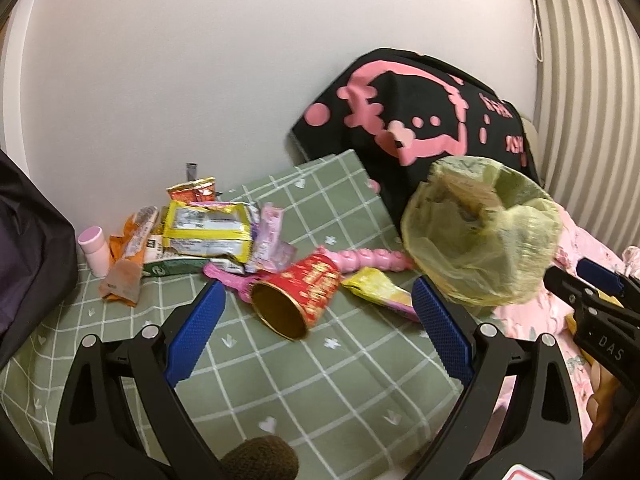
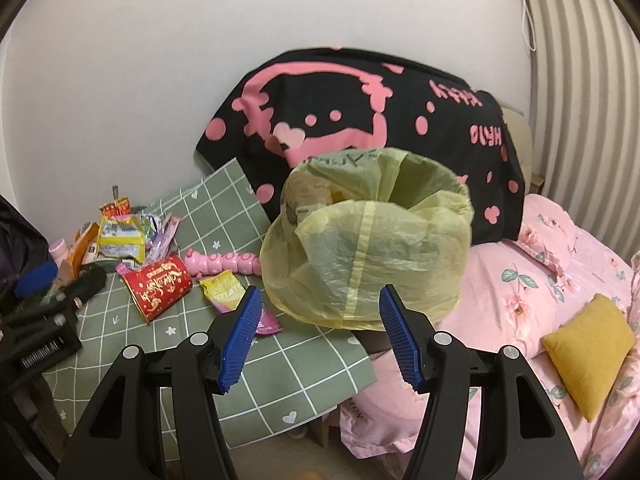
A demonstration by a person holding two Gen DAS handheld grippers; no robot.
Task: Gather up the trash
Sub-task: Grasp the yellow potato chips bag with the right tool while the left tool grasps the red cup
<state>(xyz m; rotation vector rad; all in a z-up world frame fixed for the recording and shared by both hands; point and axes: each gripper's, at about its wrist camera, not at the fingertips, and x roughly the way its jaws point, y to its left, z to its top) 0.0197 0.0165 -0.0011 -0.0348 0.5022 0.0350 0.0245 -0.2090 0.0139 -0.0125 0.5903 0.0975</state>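
Left gripper (image 1: 316, 320): jaws spread wide, nothing between the pads. Right gripper (image 2: 320, 336): jaws also wide apart, empty.

Nearest trash item: red paper cup with gold print and gold lining (image 1: 298, 294), lying on its side on the green grid-patterned cloth (image 1: 340, 392). In the left wrist view it sits dead ahead at 12 o'clock, inside the span of the open jaws. Long axis runs roughly 1 to 7 o'clock, open mouth toward the camera. Left gripper is clearly nearer; from the right wrist view the cup (image 2: 158, 286) lies off at 10 o'clock, well apart.

Other trash: heap of yellow, orange and pink foil wrappers (image 1: 208, 232) at 11 o'clock beyond the cup; a yellow-pink wrapper (image 1: 380, 290) just beside the cup at 1 o'clock. A pink segmented plastic toy (image 1: 372, 258) lies behind the cup.

Destination, by judgement: yellow-green plastic bag lining a bin (image 2: 368, 248), mouth open, at 12 o'clock to the right gripper, 2 o'clock to the left.

Room: open cloth in front of the cup; the cloth's edge drops off toward the pink floral bedding (image 2: 540, 280).
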